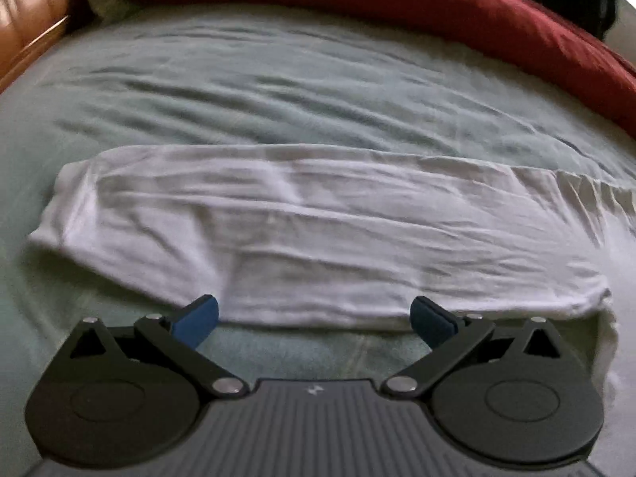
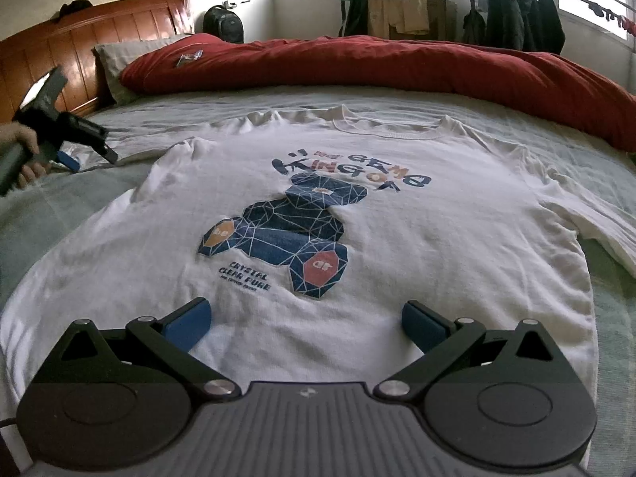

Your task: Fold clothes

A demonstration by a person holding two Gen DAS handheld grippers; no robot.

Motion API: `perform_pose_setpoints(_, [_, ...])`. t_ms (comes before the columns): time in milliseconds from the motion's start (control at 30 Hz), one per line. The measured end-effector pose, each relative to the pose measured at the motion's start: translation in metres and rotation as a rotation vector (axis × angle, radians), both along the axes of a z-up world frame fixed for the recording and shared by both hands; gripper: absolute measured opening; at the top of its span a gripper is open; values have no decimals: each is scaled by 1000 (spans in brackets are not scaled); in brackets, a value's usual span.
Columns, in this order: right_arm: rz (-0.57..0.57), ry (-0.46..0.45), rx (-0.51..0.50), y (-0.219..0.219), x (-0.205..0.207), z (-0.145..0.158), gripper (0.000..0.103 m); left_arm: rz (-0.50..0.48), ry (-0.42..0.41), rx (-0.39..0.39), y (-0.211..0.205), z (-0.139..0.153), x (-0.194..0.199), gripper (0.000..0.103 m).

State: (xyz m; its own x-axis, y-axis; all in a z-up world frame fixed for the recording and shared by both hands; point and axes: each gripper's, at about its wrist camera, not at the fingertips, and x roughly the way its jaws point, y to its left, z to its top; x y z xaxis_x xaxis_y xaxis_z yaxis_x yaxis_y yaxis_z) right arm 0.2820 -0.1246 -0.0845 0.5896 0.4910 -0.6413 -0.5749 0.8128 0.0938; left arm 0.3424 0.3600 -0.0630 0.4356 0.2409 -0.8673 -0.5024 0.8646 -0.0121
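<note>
A: Where is the white cotton T-shirt with the blue geometric bear print (image 2: 302, 214)?

B: It lies face up and spread flat on the pale green bed sheet (image 2: 59, 214), collar toward the rumpled red duvet (image 2: 397, 63) at the far side. One short sleeve reaches out to the right, the other toward the left hand-held gripper (image 2: 85, 159), which a hand (image 2: 26, 147) grips by its handle.

A: And that left hand-held gripper, seen from its own camera?

B: The left hand-held gripper (image 1: 314, 320) has its blue-padded fingers (image 1: 198, 318) spread wide with nothing between them, just short of the near edge of the white cloth (image 1: 318, 230). That view is somewhat blurred.

A: The right one?

B: The right hand-held gripper (image 2: 306, 324) is also spread wide and empty, its blue pads (image 2: 421, 324) over the shirt's lower hem area. Whether they touch the fabric, I cannot tell.

A: Anything behind the bed?

B: A reddish-brown wooden headboard (image 2: 99, 35), a grey pillow (image 2: 119, 59), and dark jackets on a rack (image 2: 520, 16) by the window.
</note>
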Motion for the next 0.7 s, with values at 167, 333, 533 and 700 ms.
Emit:
perform_pose_setpoints(167, [-1, -1, 4, 0, 0, 0, 103, -86, -106, 59, -10, 38, 16, 102])
perform_pose_setpoints(333, [1, -3, 3, 0, 0, -2, 103, 6, -97, 18, 22, 19, 21, 102])
perform_pose_setpoints(533, [0, -2, 6, -1, 1, -2, 103, 109, -64, -30, 66, -22, -3, 102])
perform_pose_setpoints(700, [0, -4, 3, 0, 1, -2, 103, 113, -46, 11, 78, -15, -23, 102])
